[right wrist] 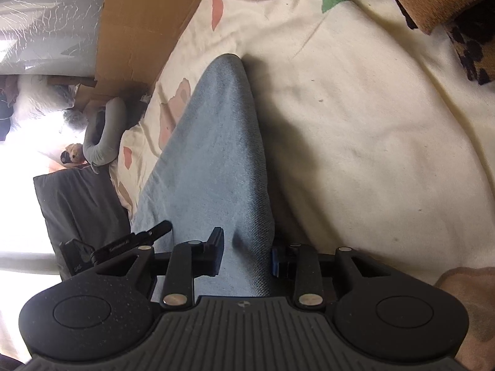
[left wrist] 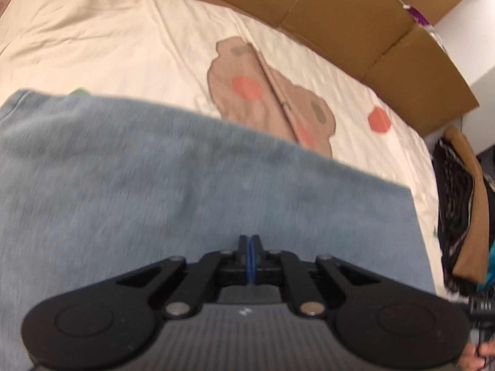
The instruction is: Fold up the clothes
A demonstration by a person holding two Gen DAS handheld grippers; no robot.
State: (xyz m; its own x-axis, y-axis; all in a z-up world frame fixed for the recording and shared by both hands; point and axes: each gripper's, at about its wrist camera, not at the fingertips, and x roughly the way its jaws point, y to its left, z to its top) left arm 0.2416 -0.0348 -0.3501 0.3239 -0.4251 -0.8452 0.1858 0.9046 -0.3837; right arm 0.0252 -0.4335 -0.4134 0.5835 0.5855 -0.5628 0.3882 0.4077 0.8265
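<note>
Both jaws differ: the left gripper (left wrist: 250,241) is clenched, pads together, over the blue garment (left wrist: 173,185); the right gripper (right wrist: 247,255) stands parted around a raised fold of it. That garment lies on the cream printed bedspread (left wrist: 130,49), near its cardboard-lined edge (left wrist: 340,9).

One blue garment (left wrist: 173,185), one printed bedsheet (left wrist: 123,46), two grippers (left wrist: 250,241) (right wrist: 246,255), perhaps two cardboard panels (left wrist: 324,3).
</note>
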